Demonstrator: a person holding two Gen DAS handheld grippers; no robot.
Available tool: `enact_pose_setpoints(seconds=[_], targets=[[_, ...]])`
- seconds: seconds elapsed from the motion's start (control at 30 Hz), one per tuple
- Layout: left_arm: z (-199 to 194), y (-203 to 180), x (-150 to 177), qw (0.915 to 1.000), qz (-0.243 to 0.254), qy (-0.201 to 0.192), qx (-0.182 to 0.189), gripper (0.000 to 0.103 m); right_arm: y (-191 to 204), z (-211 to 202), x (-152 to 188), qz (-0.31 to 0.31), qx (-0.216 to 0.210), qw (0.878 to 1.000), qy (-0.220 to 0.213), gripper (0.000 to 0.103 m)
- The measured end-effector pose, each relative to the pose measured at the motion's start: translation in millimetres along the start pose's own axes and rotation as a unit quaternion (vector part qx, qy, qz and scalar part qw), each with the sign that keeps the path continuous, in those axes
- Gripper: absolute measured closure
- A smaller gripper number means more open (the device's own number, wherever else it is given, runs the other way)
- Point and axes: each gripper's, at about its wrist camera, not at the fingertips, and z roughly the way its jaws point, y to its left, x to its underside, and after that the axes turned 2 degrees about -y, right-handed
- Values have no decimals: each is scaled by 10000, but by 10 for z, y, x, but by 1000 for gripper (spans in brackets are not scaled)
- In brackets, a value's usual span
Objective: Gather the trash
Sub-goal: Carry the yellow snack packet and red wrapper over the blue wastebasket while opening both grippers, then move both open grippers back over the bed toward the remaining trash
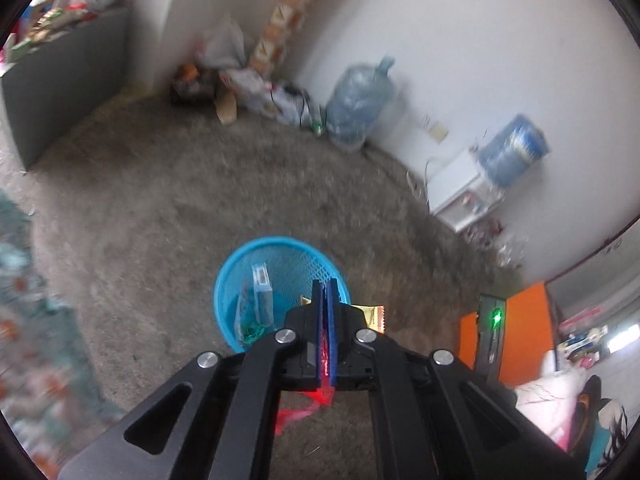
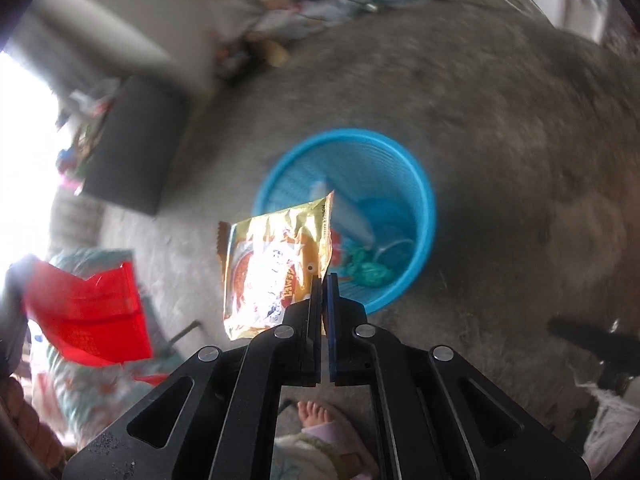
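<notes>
Bare grey floor (image 1: pixel 168 208) rings the blue basket (image 2: pixel 424 200); left tool (image 1: pixel 325 284) pinches red wrapper (image 1: pixel 296 414), right tool (image 2: pixel 325 278) gold packet (image 2: pixel 276 264).

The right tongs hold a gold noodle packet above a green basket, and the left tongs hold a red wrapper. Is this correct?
Not fully: the basket is blue, as the right wrist view shows. The right tongs do hold the gold noodle packet above it, and the left tongs hold the red wrapper.

The bin (image 2: pixel 416 184) stood on the floor (image 2: pixel 520 120); a box (image 1: pixel 262 292) leaned inside it, the wrapper (image 2: pixel 276 264) hung over its rim.
</notes>
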Motion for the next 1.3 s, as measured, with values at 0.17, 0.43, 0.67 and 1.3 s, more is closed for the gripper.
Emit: enact_pose_setpoints(seconds=[0.17,0.43,0.67,1.3], targets=[[668,2,7,9985,-70,469,-278,72,-255,492,-62,496,486,9975,-99,66],[440,24,71,9992,-279,180,-229,50,-369,360,118,857,578,9942,-314,50],[-552,-107,134,9984,-199,-530,94,38,-51,-212,280,749,143,9937,-827,36],[-3585,705,1853,9486,-520,-2578,-1763,21,2167,-968,1264,-2281,-1768,9571,-243,24]])
